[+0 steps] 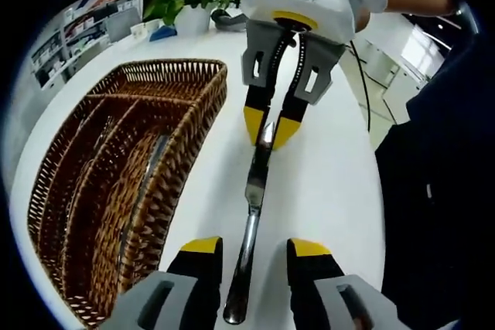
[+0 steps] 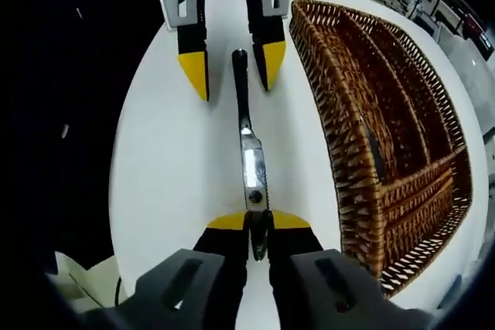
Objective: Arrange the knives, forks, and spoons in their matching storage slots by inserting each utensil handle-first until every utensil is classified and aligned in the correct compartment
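Across the left gripper view, the left gripper [image 1: 251,256] is standing open astride the handle end of a knife [image 1: 249,222] lying on the white table [image 1: 332,183] beside the wicker tray [image 1: 186,152], while the right gripper [image 1: 268,127] is pinching the blade tip. Along the right gripper view, the right gripper [image 2: 259,226] is clamping the knife [image 2: 246,141] — the left gripper [image 2: 232,59] is straddling the handle without touching. Held by so thin a tip, the knife could swivel or slip — missing its slot.

- My left gripper [image 1: 251,251] stands open astride the knife's handle [image 1: 246,256].
- My right gripper [image 1: 269,125] pinches the knife [image 1: 253,195] by its blade tip.
- The wicker tray [image 1: 182,152] sits beside it on the white table [image 1: 325,183].
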{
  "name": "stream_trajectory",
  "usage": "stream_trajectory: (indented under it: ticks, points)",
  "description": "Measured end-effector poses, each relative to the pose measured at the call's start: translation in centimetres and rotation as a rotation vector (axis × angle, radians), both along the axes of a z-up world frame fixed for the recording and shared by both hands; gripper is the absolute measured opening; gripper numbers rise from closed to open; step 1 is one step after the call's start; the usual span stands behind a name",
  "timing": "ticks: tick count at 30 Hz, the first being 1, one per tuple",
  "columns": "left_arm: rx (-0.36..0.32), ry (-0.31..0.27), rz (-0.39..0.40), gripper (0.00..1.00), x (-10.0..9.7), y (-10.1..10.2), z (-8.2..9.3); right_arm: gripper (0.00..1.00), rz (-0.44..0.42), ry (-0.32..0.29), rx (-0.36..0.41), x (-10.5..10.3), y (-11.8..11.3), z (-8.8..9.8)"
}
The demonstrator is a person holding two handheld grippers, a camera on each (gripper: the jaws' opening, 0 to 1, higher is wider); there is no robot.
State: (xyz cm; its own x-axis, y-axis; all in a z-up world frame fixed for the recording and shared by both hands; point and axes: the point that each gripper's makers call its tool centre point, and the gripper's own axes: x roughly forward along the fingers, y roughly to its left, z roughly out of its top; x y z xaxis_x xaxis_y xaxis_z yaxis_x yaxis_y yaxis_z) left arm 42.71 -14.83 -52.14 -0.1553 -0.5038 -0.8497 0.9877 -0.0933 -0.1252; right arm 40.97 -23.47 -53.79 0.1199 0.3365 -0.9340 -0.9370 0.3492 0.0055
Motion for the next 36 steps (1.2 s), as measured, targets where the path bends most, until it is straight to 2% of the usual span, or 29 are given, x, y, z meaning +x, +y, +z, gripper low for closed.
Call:
stream_trajectory:
  ticks: [10, 14, 18, 20, 27, 36]
  points:
    - [-0.010, -0.008, -0.036, 0.27, -0.6, -0.8, -0.6, 0.07, -0.041, -0.011, 0.023, -0.3, 0.2, 1.5]
    - [-0.035, -0.036, -0.071, 0.22, -1.0, -1.1, -0.7, 0.07, -0.043, -0.029, 0.026, -0.3, 0.4, 2.6]
    - [-0.059, -0.131, -0.137, 0.11, -0.6, -1.2, -0.8, 0.07, -0.037, -0.036, 0.025, -0.3, 0.4, 2.8]
    - [-0.062, -0.128, -0.143, 0.07, -0.7, -1.1, -0.8, 0.07, -0.039, -0.032, 0.029, -0.4, 0.4, 2.7]
    - [-0.066, -0.148, -0.184, 0.07, -0.8, -0.9, -0.8, 0.08, -0.036, -0.019, 0.054, -0.7, 0.7, 2.6]
    - [-0.057, -0.129, -0.201, 0.06, -0.7, -0.1, 0.1, 0.08, -0.016, -0.026, 0.104, -0.6, 1.5, 3.1]
